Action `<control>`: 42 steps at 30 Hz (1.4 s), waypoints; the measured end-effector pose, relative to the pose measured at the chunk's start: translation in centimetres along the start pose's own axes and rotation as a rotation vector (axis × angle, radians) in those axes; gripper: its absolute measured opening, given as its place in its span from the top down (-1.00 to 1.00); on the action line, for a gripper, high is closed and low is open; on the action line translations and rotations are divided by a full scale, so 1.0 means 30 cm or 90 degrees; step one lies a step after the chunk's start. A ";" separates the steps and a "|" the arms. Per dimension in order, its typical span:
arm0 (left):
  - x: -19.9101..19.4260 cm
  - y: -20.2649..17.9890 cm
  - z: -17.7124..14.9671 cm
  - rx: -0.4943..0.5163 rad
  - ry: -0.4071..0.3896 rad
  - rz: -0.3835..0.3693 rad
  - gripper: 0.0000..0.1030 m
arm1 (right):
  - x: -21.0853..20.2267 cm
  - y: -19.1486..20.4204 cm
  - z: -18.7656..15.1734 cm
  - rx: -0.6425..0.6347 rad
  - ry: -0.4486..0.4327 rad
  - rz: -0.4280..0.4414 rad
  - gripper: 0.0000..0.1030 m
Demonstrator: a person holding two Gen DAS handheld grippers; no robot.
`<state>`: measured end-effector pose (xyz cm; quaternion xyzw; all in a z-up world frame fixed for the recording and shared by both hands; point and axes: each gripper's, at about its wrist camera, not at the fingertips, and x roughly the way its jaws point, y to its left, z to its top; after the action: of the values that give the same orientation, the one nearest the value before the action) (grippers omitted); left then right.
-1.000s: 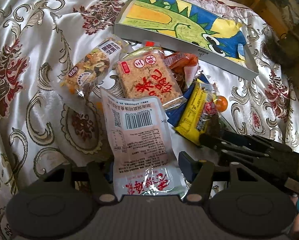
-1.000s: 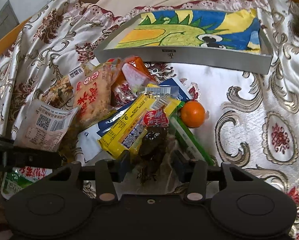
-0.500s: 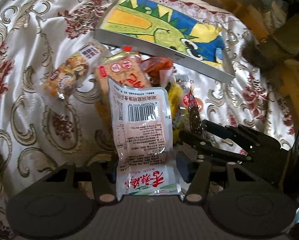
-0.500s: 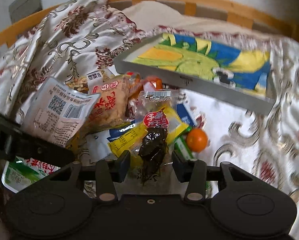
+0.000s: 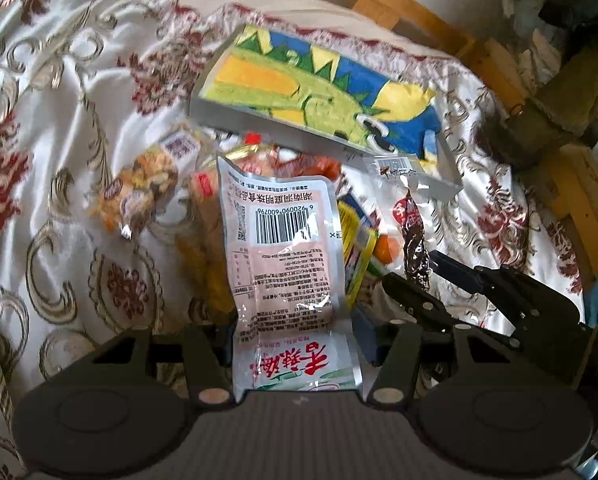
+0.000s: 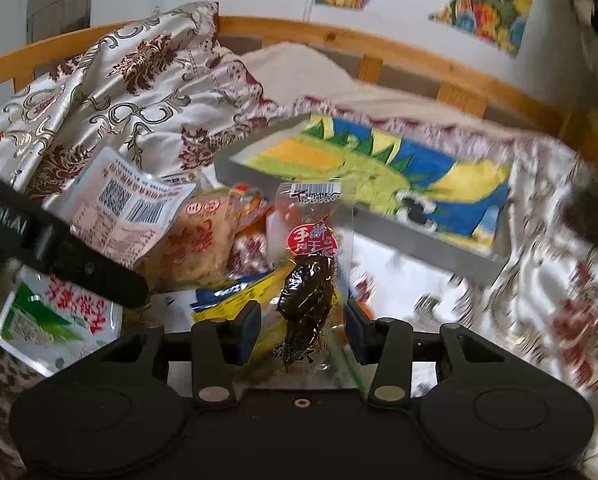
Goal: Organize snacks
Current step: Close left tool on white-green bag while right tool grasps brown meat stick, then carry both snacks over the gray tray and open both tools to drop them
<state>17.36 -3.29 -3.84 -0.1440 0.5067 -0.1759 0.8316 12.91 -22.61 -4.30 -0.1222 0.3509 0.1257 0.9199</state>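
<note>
My left gripper is shut on a pale pink snack packet with a barcode and holds it upright above the pile. My right gripper is shut on a clear packet of dark dried meat, lifted off the bed. That packet also shows in the left wrist view, and the pink packet in the right wrist view. The grey tray with a green dinosaur picture lies beyond the snacks; it also shows in the right wrist view.
On the patterned bedspread lie a nut mix bag, an orange rice-cracker pack, a yellow packet and a small orange. A wooden bed rail runs behind.
Both grippers have risen and drawn back from the pile, each carrying its packet up. The meat packet has left the heap; the yellow packet stays on the bed.
</note>
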 end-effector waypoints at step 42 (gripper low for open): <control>0.462 0.063 0.598 -0.104 -0.206 -0.037 -0.18 | 0.546 -0.364 0.235 0.175 -0.036 -0.094 0.08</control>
<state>39.56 -6.57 -7.61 -0.2520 0.3742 -0.1330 0.8825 32.54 -28.26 -8.78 -0.0168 0.3286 0.0119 0.9443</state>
